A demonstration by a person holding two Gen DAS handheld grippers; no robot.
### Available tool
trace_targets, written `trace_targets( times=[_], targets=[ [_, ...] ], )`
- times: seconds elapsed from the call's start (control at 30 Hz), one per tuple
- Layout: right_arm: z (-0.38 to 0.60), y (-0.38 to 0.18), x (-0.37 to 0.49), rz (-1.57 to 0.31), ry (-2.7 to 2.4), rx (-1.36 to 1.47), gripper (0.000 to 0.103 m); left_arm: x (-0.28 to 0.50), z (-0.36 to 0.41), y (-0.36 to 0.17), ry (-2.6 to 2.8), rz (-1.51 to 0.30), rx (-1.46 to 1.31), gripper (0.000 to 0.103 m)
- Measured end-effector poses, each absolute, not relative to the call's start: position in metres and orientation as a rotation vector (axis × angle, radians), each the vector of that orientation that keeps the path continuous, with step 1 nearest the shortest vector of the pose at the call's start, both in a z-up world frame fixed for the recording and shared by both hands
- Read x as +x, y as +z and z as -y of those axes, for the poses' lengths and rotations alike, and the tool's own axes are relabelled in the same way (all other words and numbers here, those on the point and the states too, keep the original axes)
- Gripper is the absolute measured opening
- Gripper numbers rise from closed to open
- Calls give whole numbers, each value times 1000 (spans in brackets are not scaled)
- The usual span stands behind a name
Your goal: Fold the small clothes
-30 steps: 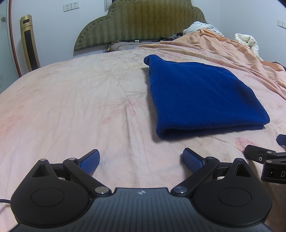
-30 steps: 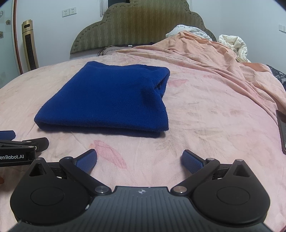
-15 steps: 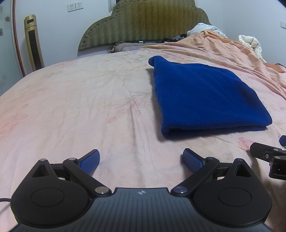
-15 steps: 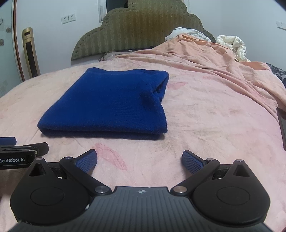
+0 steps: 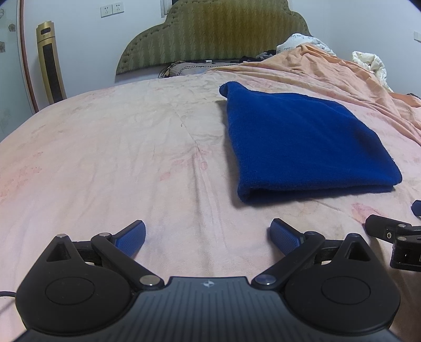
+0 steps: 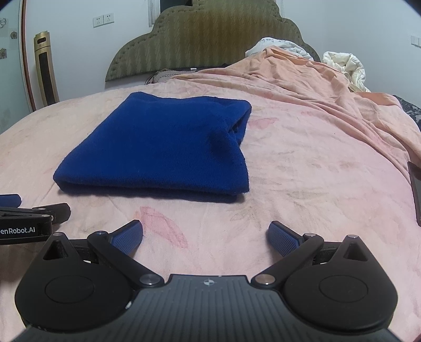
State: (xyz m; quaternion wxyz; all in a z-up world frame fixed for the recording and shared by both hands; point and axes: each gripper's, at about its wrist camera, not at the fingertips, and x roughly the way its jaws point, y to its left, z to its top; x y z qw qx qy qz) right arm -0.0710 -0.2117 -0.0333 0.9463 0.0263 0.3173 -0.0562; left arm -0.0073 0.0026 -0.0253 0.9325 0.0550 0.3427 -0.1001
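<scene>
One bed (image 5: pixel 105 157) with a pink sheet carries the blue cloth (image 5: pixel 297 142), folded into a flat rectangle near its middle. Folding looks done, maybe one more fold. Left gripper (image 5: pixel 208 234) and right gripper (image 6: pixel 205 234) hover near, fingers spread, holding nothing.

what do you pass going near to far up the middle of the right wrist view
right tongs → pink bedsheet → folded blue cloth → green headboard → white wall
</scene>
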Motion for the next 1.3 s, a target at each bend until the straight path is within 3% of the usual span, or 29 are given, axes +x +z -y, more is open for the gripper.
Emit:
trace_targets(
  times=[1.3],
  targets=[
    [211, -35, -70, -651, -108, 42, 103, -7, -3, -26, -205, -701, 112, 103]
  ],
)
